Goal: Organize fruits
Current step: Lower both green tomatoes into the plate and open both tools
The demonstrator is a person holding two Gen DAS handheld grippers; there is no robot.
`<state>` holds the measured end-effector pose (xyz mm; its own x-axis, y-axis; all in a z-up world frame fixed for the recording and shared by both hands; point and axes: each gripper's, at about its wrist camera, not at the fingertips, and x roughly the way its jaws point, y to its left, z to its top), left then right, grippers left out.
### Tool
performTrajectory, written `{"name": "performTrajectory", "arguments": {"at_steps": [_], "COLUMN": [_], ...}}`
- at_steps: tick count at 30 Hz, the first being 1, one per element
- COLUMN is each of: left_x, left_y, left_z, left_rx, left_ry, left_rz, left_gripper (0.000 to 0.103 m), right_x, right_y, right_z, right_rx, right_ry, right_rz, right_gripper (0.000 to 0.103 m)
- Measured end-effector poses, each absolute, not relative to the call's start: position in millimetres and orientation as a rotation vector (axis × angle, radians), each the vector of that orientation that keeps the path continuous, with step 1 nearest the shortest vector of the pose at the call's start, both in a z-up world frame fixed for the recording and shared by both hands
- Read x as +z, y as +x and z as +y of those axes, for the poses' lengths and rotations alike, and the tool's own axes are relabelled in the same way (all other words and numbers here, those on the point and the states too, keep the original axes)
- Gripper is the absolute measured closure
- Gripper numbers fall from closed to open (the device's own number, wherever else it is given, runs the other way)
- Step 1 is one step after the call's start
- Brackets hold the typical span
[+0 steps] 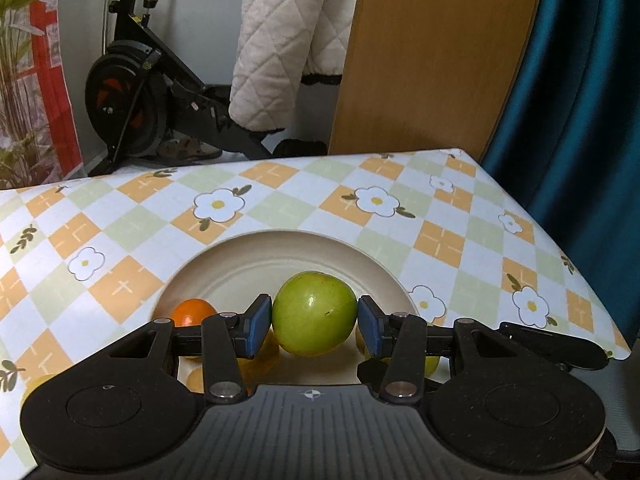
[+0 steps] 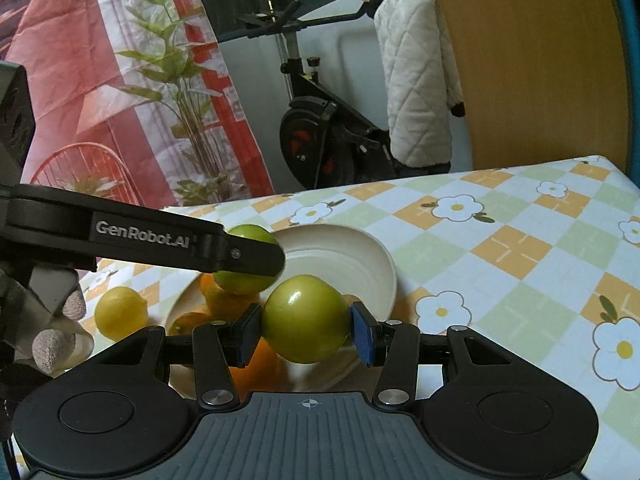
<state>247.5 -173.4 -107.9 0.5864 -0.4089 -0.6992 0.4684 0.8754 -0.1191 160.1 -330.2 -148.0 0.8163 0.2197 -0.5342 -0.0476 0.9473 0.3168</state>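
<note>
- The left gripper (image 1: pixel 315 320) has its jaws closed on a green fruit (image 1: pixel 315 314); both blue pads press its sides, and it hangs over the cream plate (image 1: pixel 280 248).
- The right gripper (image 2: pixel 306 328) likewise has its jaws clamped on a second green fruit (image 2: pixel 306 319), held above the near part of the same plate.
- From the right wrist view, the left gripper reaches in ahead and to the left of the right jaws, its fruit just beyond the one the right holds.
- Below and behind the jaws, orange fruits (image 2: pixel 224 300) already lie in the plate.
- A yellow lemon (image 2: pixel 120 312) sits on the tabletop (image 2: pixel 500 256), left of the right jaws, just outside the plate's rim.
- Judgement: the task looks well advanced. Several fruits are gathered; both green ones remain to be set down and released, and the lemon appears not yet collected.
</note>
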Motion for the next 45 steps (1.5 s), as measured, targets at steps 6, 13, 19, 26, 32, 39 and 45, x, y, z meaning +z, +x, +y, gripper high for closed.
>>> {"name": "performTrajectory", "arguments": {"at_steps": [6, 13, 19, 26, 32, 39, 45], "left_x": [-114, -119, -123, -121, -115, -104, -88], "left_y": [253, 257, 258, 258, 257, 247, 230], "left_z": [-182, -185, -189, -187, -183, -176, -159], "left_rx": [-0.514, -0.512, -0.518, -0.512, -0.496, -0.497, -0.49], "left_ry": [0.12, 0.136, 0.144, 0.133, 0.111, 0.089, 0.069], "left_rz": [0.807, 0.821, 0.828, 0.814, 0.794, 0.765, 0.736], "left_gripper": [0.053, 0.053, 0.053, 0.054, 0.054, 0.054, 0.054], "right_x": [-154, -158, -159, -159, -159, -156, -145], "right_y": [162, 160, 157, 151, 149, 142, 128], "right_z": [-329, -325, -325, -325, -322, -321, -318], "right_rx": [0.127, 0.119, 0.114, 0.115, 0.117, 0.093, 0.075], "right_ry": [0.291, 0.263, 0.27, 0.27, 0.256, 0.247, 0.238], "right_rz": [0.584, 0.557, 0.538, 0.518, 0.509, 0.499, 0.493], "right_gripper": [0.059, 0.061, 0.061, 0.06, 0.06, 0.06, 0.06]}}
